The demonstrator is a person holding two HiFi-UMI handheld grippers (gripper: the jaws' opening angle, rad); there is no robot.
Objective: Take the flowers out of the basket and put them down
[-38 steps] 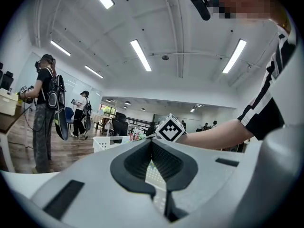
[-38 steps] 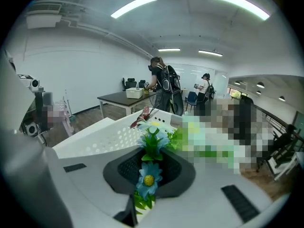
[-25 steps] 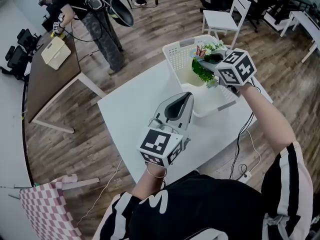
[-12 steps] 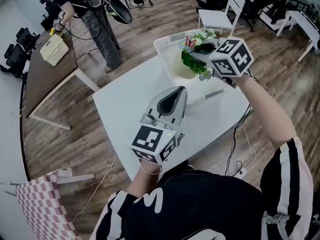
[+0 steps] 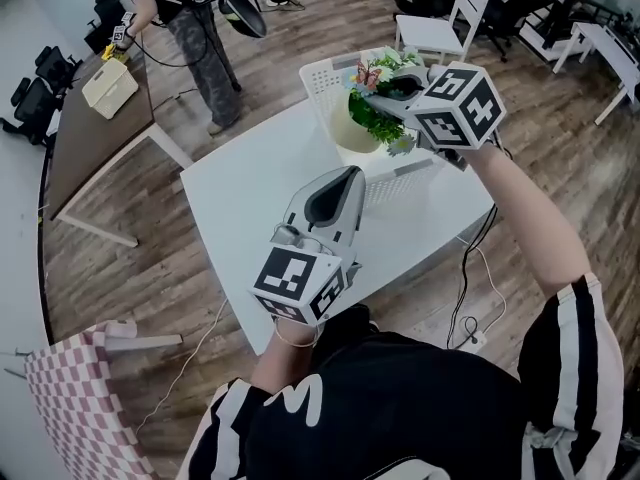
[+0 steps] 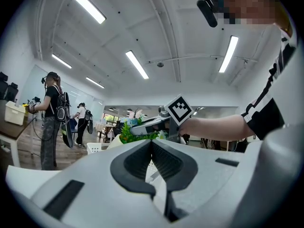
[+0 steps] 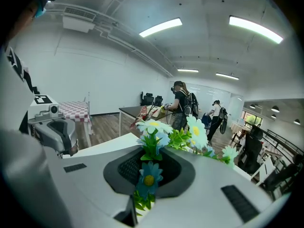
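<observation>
My right tongs (image 5: 393,90) are clamped on the flowers (image 5: 378,118). In the right gripper view the tongs (image 7: 145,175) pinch the green stems low in the bunch, with a blue bloom sitting right at the pads and the white ones (image 7: 156,129) fanning out beyond. My left tongs (image 5: 345,175) are closed with nothing in them and hang over the middle of the surface (image 5: 240,193); the left gripper view shows them (image 6: 152,144) pressed together.

The bunch sits in a cream pot (image 5: 348,128), and I hold it over the white basket (image 5: 315,73) at the far edge of the surface. I cannot tell whether the pot's bottom is clear of the rim.

These look like artificial sprigs: light, springy and soft, so they should bend rather than snap. The pot is probably where the weight is. Gripping only the stems, I judge the pot could swing or slip off, so a hold low on the stems near the pot suits best.

The basket wall (image 5: 400,173) lies between the pot and the bare surface, and my left tongs stand near that landing spot. A white chair (image 5: 440,30), a brown desk (image 5: 95,148) and a person (image 5: 190,23) are well apart.
</observation>
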